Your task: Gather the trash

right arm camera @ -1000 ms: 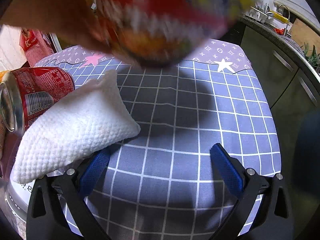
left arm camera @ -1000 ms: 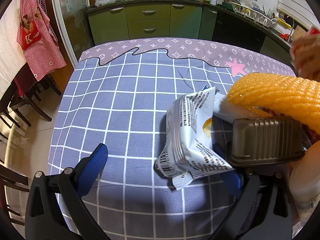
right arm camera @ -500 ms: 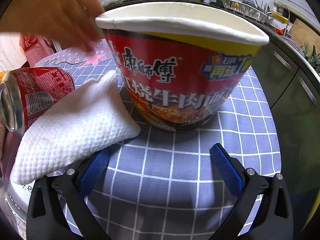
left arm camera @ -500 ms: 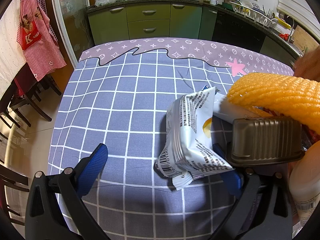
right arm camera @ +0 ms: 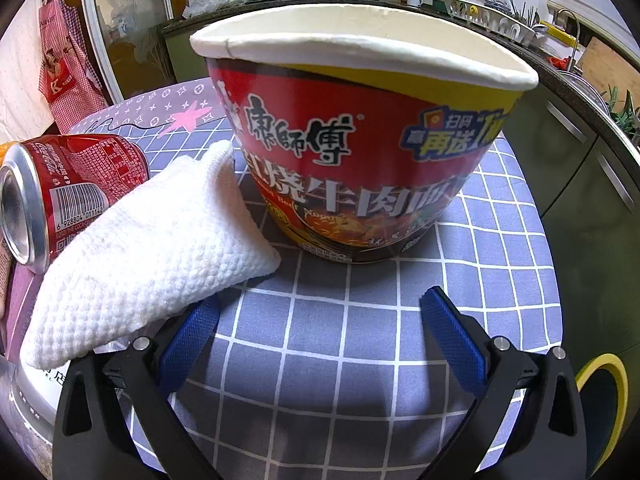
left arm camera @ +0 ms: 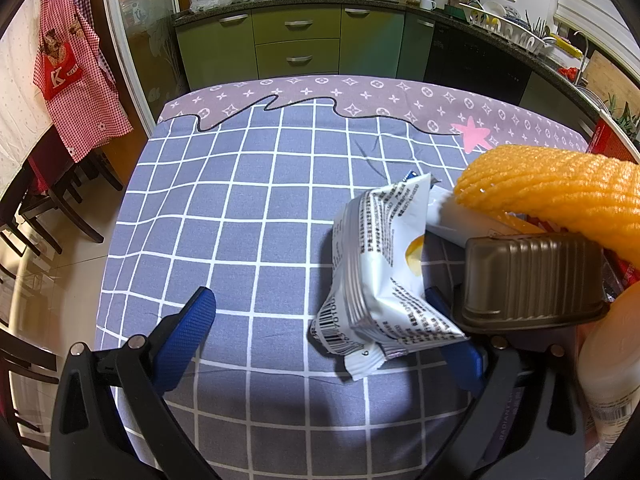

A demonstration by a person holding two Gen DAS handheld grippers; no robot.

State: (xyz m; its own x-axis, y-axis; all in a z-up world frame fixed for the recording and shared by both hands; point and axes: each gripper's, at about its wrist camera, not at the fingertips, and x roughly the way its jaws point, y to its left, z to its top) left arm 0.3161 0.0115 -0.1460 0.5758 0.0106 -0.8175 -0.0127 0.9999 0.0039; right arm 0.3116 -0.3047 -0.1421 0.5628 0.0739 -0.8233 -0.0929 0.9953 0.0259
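A red instant-noodle bowl (right arm camera: 360, 152) stands upright on the checked tablecloth (right arm camera: 360, 360), just ahead of my right gripper (right arm camera: 320, 328), which is open and holds nothing. Left of the bowl lie a white foam net (right arm camera: 140, 264) and a red soda can (right arm camera: 60, 192) on its side. In the left wrist view, a white snack wrapper (left arm camera: 380, 272), a brown plastic tray (left arm camera: 532, 284) and an orange foam net (left arm camera: 560, 196) are piled at the right. My left gripper (left arm camera: 324, 324) is open; the wrapper overlaps its right finger (left arm camera: 460, 356).
A pale bottle (left arm camera: 608, 360) lies at the lower right of the left wrist view. Dark chairs (left arm camera: 44, 200) and a red checked apron (left arm camera: 76, 76) are off the table's left. Green kitchen cabinets (left arm camera: 296, 44) stand beyond the far edge. The tablecloth's left half (left arm camera: 208, 208) is bare.
A hand set the noodle bowl down on the table before my right gripper and withdrew. Neither gripper has moved.
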